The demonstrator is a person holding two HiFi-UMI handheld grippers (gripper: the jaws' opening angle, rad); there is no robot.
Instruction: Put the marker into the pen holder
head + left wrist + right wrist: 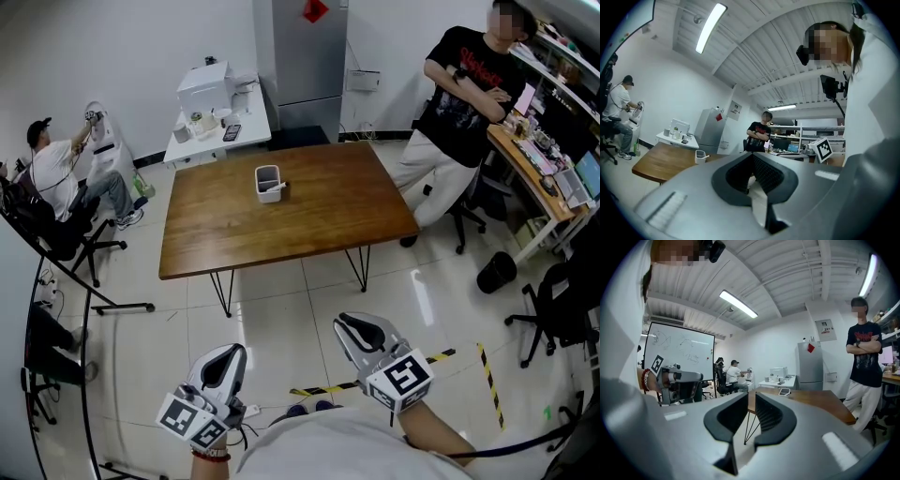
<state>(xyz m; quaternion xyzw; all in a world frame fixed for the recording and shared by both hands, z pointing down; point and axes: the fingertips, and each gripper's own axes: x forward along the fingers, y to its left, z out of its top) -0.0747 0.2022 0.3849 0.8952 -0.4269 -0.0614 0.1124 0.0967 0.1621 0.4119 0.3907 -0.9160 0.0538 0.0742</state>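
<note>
Hovering short of the wooden table (309,211), ribbed left tongs (230,354) and right tongs (356,324) sit closed, empty.

Wooden table (309,225), glossy floor (300,319), plastic pen holder (268,183)

Wooden table (281,225), rectangular, black hairpin legs, stands on floor (281,328) of glossy pale tiles. White pen holder (268,183) upright on tabletop, near far edge, roughly mid-width.

White side table (187,150) just beyond far left corner carries white machine (204,91), dark phone (231,132) and small containers (197,123).

Yellow-black tape (487,384) lies on floor at near right.
</note>
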